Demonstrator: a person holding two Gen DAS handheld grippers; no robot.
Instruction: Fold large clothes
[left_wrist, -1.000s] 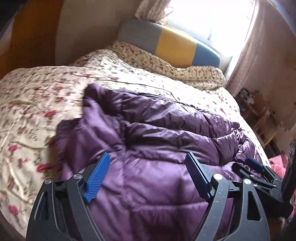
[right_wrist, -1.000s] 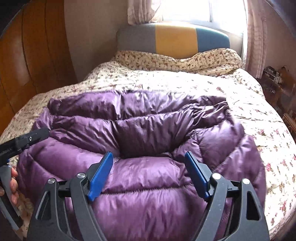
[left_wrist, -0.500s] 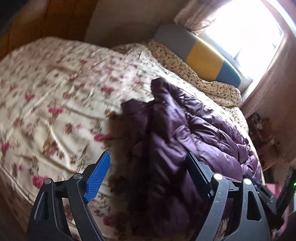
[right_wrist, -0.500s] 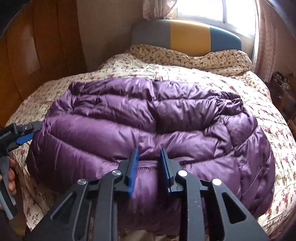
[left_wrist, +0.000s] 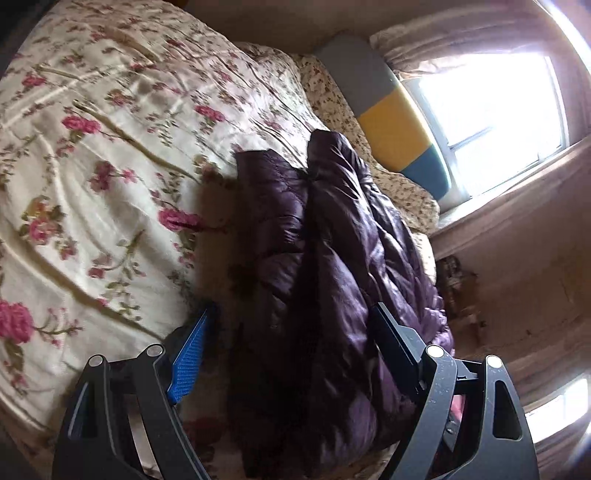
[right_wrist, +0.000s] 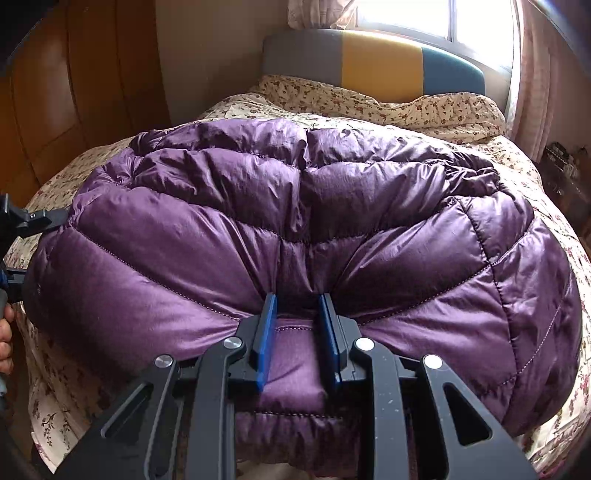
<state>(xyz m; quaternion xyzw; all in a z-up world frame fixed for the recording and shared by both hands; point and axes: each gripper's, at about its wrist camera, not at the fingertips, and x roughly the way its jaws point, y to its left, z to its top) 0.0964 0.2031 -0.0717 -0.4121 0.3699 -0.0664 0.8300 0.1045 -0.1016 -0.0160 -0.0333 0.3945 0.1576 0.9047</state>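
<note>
Jacket (right_wrist: 295, 229) hem pinched by right gripper (right_wrist: 297, 332); left gripper (left_wrist: 291, 350) gapes, closing, straddling its edge.

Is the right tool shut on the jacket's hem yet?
Yes, the right tool is shut on the purple jacket: a bunched fold sits pinched between its blue pads.

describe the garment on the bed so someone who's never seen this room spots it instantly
Find the bed with the floral bedspread and the grey, yellow and teal headboard under the window. Spread across its middle lies a glossy purple quilted puffer jacket, pinched at its near edge by the right gripper. It is the only plain, shiny, dark thing on the flowered cloth.
</note>
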